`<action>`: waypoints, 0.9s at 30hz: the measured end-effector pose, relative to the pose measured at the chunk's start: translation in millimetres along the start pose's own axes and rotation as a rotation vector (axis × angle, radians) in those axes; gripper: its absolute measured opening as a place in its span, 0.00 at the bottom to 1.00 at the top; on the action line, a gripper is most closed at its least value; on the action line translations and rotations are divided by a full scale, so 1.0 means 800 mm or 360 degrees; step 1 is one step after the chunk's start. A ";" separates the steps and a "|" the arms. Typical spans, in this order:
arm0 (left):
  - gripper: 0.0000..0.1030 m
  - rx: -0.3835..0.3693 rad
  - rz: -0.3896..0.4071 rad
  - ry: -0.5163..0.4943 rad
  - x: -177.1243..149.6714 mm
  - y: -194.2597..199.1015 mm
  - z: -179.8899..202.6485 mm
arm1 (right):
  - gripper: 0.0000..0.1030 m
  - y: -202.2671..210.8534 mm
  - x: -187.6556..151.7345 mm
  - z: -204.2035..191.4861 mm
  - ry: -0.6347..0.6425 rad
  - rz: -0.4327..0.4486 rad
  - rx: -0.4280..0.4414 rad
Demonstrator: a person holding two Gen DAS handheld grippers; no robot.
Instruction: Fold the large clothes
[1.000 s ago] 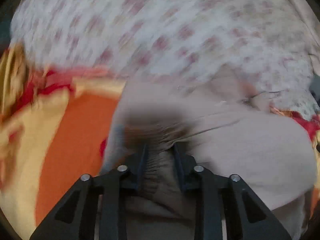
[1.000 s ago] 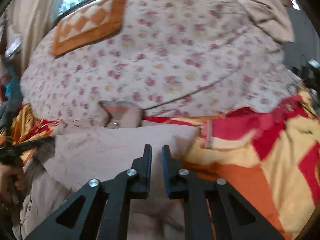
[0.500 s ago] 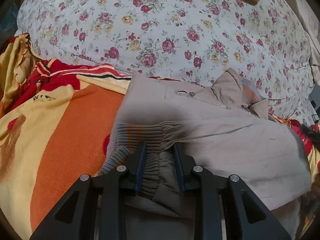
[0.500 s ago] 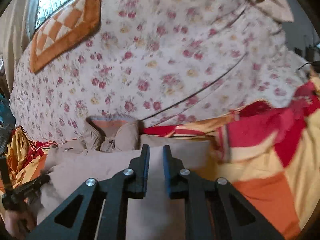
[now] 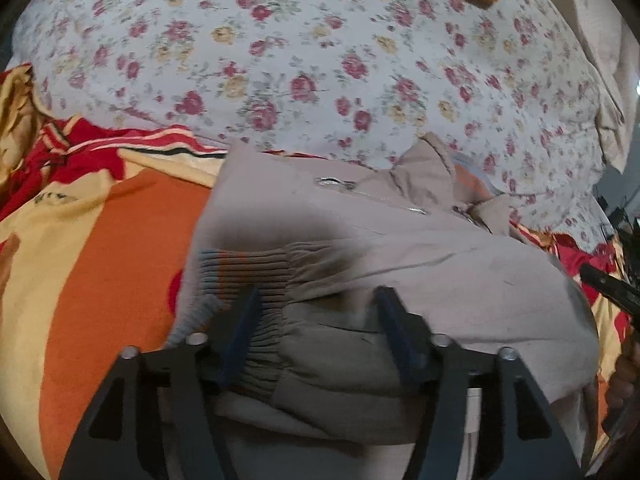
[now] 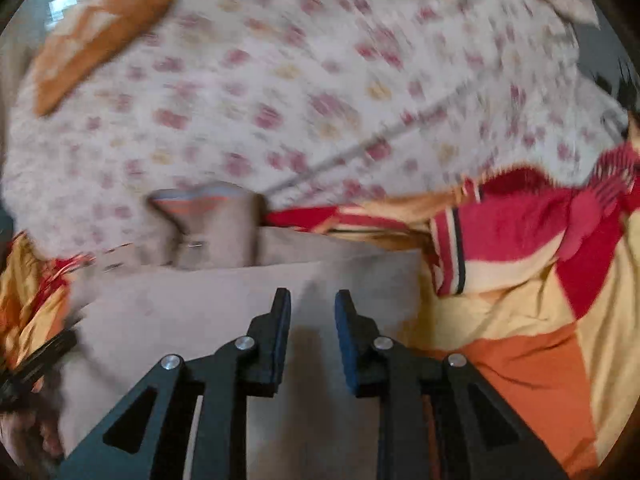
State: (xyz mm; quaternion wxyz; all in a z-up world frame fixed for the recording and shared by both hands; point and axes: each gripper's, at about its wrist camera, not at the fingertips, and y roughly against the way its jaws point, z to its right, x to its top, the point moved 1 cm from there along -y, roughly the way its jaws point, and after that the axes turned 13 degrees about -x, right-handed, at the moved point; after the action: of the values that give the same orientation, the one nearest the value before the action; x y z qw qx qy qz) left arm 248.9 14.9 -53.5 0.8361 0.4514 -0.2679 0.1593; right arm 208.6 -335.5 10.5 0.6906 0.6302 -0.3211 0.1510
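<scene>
— Both grippers have let go since a moment ago. See the left gripper (image 5: 318, 312)? It was pinching the ribbed cuff (image 5: 248, 276), and now its jaws are opening wide, with the cuff and the sleeve lying loose between them.

— And the right gripper (image 6: 312, 312)?

— It was pressed shut. Now its jaws are opening too, a small gap so far. Only flat cloth lies under them, nothing is pinched.

— What is the cloth?

— One beige jacket (image 5: 440, 264). It is smooth and soft, folded into a flat, wide shape. It lies on the orange, yellow and red blanket (image 5: 112, 248), right next to the flowery sheet (image 5: 304, 64).

— What feels bumpy on it?

— The cuff. It is knitted in little ridges, grey with orange and blue stripes. I count one cuff and one shiny metal zipper (image 5: 376, 196).

— Which way does it point?

— Its collar (image 6: 208, 220) points away from both cameras, toward the flowery sheet. Its long side runs left to right across the left camera's view.

— Anything else?

— One orange checked pillow (image 6: 104, 36) sits far back on the sheet. The right camera's picture is blurry.
</scene>
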 end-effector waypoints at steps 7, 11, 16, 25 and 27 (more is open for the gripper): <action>0.59 0.0054 -0.0020 -0.0096 -0.002 -0.006 0.013 | 0.49 -0.030 -0.046 -0.018 0.0264 -0.0159 -0.0149; 0.45 0.0168 0.0140 -0.0176 0.000 0.023 0.031 | 0.49 -0.005 -0.045 -0.005 0.0184 -0.0125 -0.0089; 0.45 0.0063 0.0148 -0.0272 -0.008 0.035 0.066 | 0.53 0.046 -0.071 -0.032 0.0327 0.0016 0.0037; 0.47 0.0078 -0.0152 -0.0238 -0.019 -0.012 0.050 | 0.59 0.008 -0.099 -0.035 0.0360 -0.0127 -0.0007; 0.46 0.0036 -0.0122 -0.0218 -0.018 0.004 0.045 | 0.58 0.030 -0.097 -0.027 0.0270 -0.0071 -0.0006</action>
State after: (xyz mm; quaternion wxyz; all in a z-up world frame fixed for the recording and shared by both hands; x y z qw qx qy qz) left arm 224.8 -13.8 -43.5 0.8162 0.4805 -0.3052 0.0989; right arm 141.7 -295.8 -20.2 0.7198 0.6208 -0.2475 0.1879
